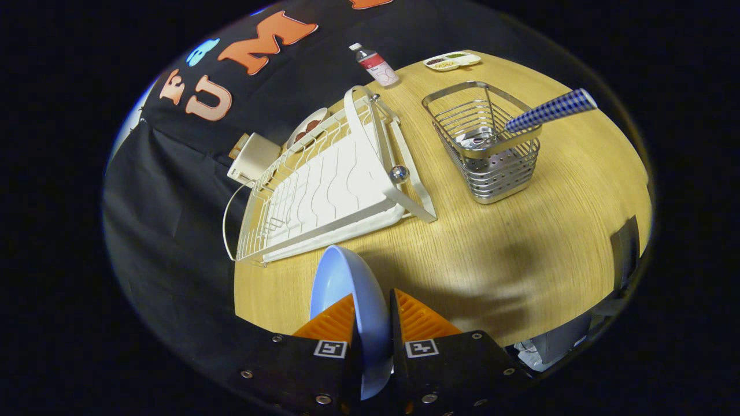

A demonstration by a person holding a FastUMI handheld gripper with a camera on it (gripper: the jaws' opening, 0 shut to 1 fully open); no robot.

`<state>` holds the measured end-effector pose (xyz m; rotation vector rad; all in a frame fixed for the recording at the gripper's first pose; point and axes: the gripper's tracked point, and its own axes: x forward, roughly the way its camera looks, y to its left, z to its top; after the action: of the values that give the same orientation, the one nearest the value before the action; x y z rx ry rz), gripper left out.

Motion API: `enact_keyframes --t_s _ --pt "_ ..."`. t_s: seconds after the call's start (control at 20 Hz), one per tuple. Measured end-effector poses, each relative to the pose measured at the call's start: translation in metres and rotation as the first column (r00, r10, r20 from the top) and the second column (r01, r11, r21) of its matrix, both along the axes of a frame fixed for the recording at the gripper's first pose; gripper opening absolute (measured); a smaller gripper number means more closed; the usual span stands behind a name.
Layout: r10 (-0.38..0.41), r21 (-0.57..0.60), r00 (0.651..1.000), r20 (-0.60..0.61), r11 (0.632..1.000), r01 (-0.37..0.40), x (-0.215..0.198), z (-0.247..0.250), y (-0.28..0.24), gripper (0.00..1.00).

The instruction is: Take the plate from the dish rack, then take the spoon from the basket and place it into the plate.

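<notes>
Already the gripper (373, 315) has its two fingers pinched on the rim of the pale blue plate (347, 289), which stands on edge between them, lifted clear of the white dish rack (324, 190) that lies at about eleven o'clock beyond the fingertips. The plate looks stiff and smooth, probably glazed or hard plastic, so I judge it slippery at the rim and liable to swing or slide if tilted; held by one edge its weight hangs off the grip, and it wants to be set down flat and gently on the wooden table (520, 254). The spoon (549, 110) stands in the metal basket (485, 150) at about one o'clock, well apart from the plate, its checked handle leaning out over the basket's rim. That handle seems light, rigid and the sensible place to take hold, since the bowl end sits down among the wires.
</notes>
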<state>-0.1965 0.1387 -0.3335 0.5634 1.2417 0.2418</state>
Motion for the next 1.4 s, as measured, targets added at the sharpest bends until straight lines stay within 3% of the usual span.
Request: enact_keyframes --t_s 0.2,0.4,0.65,0.9,1.15,1.3,1.4 --pt "-0.015 -0.037 1.000 -0.011 0.999 0.014 0.002 -0.015 -0.008 0.24" --pt "-0.107 0.026 0.994 0.002 0.994 0.107 0.010 -0.006 -0.016 0.40" --pt "-0.104 -0.019 0.986 0.133 0.994 0.107 0.019 0.015 -0.044 0.62" --pt "-0.087 -0.157 0.947 0.311 0.977 0.142 0.039 0.031 -0.099 0.74" --pt "-0.022 -0.305 0.883 0.468 0.934 0.185 0.066 0.046 -0.145 0.74" --pt "0.003 -0.354 0.882 0.471 0.917 0.186 0.075 0.042 -0.153 0.71" --pt "-0.001 -0.351 0.869 0.495 0.915 0.201 0.083 0.045 -0.154 0.63"
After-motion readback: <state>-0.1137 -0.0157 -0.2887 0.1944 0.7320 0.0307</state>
